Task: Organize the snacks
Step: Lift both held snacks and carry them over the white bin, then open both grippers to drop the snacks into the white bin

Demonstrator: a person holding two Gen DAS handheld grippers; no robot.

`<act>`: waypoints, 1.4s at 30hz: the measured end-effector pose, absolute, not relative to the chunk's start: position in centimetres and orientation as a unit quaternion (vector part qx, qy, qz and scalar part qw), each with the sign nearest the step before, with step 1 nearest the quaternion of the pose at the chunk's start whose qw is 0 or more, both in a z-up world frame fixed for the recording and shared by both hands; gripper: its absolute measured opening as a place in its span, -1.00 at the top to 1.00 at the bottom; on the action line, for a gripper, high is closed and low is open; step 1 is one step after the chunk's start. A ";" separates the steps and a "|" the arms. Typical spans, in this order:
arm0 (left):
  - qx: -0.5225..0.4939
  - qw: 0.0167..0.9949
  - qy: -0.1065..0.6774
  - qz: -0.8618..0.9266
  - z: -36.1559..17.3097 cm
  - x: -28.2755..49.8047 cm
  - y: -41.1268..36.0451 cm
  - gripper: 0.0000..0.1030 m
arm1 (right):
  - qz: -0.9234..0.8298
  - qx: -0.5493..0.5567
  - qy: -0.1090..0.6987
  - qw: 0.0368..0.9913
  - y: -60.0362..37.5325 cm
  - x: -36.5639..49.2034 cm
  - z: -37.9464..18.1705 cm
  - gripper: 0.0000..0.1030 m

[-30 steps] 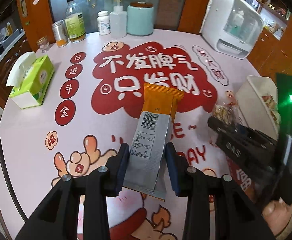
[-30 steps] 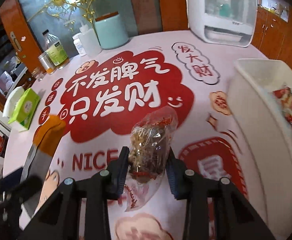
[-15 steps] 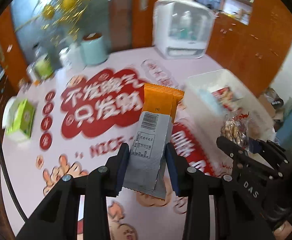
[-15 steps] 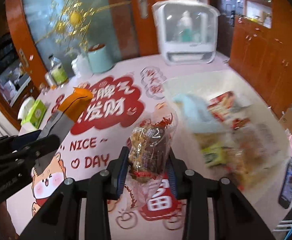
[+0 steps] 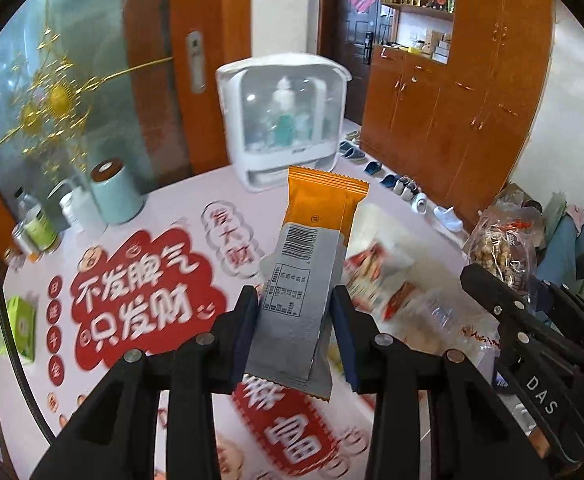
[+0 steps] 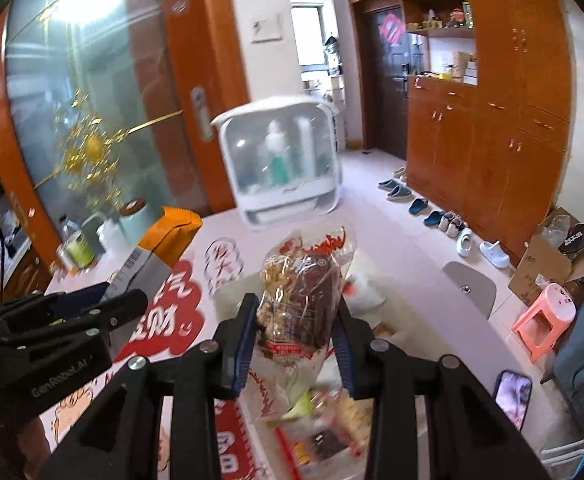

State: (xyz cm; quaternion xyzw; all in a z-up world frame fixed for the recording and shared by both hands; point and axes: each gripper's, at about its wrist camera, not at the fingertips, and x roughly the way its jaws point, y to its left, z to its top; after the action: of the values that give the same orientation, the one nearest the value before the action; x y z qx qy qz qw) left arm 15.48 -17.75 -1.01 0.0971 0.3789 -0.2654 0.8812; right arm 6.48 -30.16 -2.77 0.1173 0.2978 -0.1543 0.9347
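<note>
My left gripper [image 5: 295, 334] is shut on an orange and silver snack bar [image 5: 307, 264], held upright above the table. My right gripper [image 6: 293, 340] is shut on a clear bag of brown snacks [image 6: 303, 292], held above the white snack bin [image 6: 355, 296]. The bin also shows in the left wrist view [image 5: 371, 216], blurred, with several packets in it. The right gripper and its bag [image 5: 499, 248] appear at the right of the left wrist view. The left gripper and bar [image 6: 164, 240] appear at the left of the right wrist view.
A white sterilizer box [image 5: 284, 120] stands at the table's far side. A teal canister [image 5: 114, 192], bottles [image 5: 36, 224] and a green tissue box [image 5: 20, 328] sit at the left. A phone [image 6: 511, 396] lies at the right table edge. A pink stool [image 6: 543, 320] stands on the floor.
Both grippers have risen and swung right toward the bin, each still holding its snack. The view now looks more across the room than down at the table.
</note>
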 end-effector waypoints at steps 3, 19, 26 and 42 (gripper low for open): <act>0.096 0.881 0.373 -0.273 -0.5 16.0 -20.6 0.29 | -0.161 0.120 0.294 0.934 -32.1 7.0 -2.6 0.30; 0.105 0.879 0.411 -0.216 -5.2 20.5 -28.2 -0.73 | -0.175 0.130 0.335 0.917 -39.1 10.5 -6.2 0.11; 0.102 0.860 0.455 -0.207 -7.6 21.4 -27.8 -0.77 | -0.170 0.175 0.346 0.906 -41.3 10.9 -7.9 -0.29; 0.119 0.873 0.433 -0.189 -5.7 17.9 -25.3 -0.90 | -0.167 0.163 0.345 0.909 -39.2 9.6 -6.9 -0.29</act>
State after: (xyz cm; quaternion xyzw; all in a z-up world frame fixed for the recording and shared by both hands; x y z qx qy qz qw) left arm 17.85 -25.26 -5.74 0.1190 0.4334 -0.1894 0.8730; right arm 9.61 -39.21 -6.93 0.1629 0.3451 -0.1672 0.9091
